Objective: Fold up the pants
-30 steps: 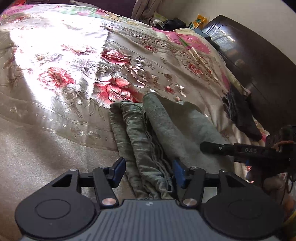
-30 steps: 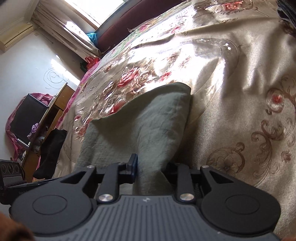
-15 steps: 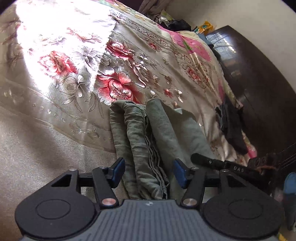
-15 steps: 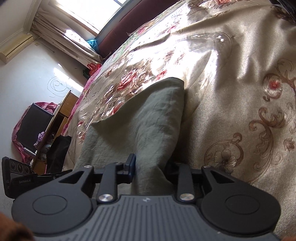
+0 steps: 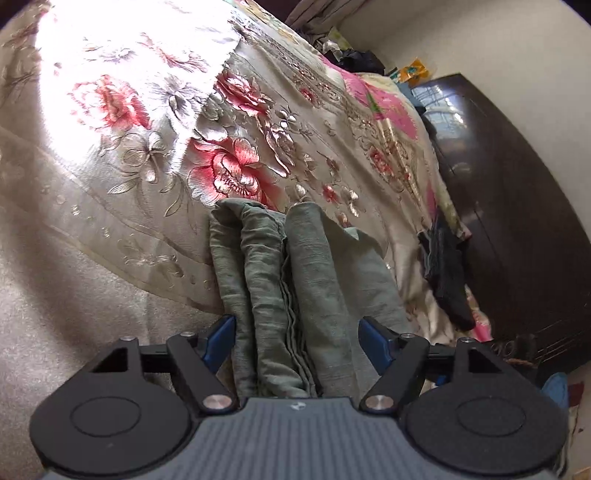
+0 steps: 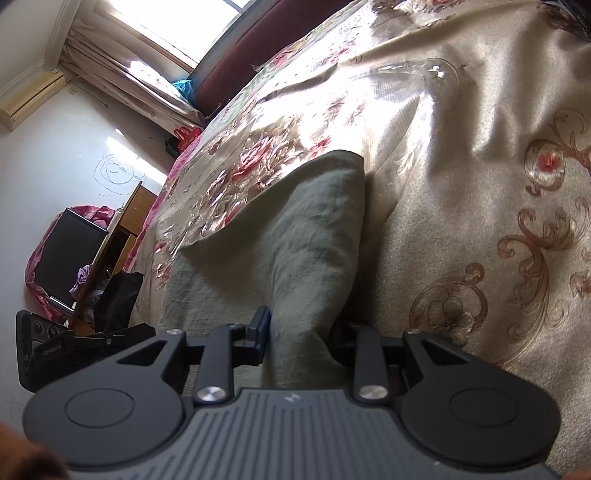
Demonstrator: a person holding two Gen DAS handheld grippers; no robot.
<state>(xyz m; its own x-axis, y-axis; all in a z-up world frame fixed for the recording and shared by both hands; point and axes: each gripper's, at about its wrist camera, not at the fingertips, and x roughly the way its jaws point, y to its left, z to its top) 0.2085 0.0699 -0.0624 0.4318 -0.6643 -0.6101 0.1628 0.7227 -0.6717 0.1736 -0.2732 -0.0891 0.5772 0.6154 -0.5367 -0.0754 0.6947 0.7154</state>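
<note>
I am letting go with my left gripper (image 5: 297,341), its jaws just spreading around the pants (image 5: 295,295), while my right gripper (image 6: 301,341) is pinching them flat on the bed (image 5: 110,258).

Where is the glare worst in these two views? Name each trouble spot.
Left wrist view: sunlight blows out the floral bedspread at upper left, while the green pants stay evenly lit. Right wrist view: the window is overexposed, and sheen streaks the bedspread beyond the pants. Both views curve at the edges.
</note>
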